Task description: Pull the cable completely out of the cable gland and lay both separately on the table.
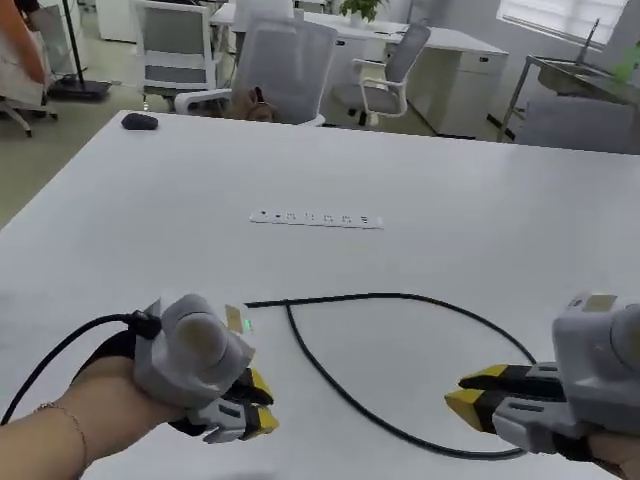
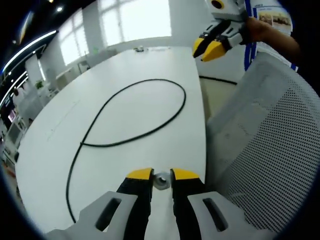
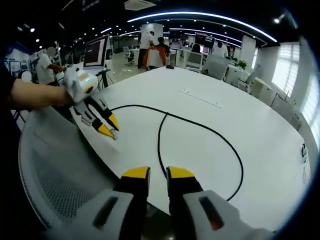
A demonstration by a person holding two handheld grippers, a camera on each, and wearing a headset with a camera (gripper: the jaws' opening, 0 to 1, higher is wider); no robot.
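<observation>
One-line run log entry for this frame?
left gripper: shut on cable gland | right gripper: jaws slightly apart, empty | cable: free, looped on table | pending: set cable gland down

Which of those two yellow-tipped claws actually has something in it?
The left claw: a small grey cable gland sits pinched between its yellow tips. The right claw has nothing between its tips.

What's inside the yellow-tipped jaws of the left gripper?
A small grey ring-shaped cable gland, pinched by the left gripper. The jaws cover its sides, so its full shape is hidden.
</observation>
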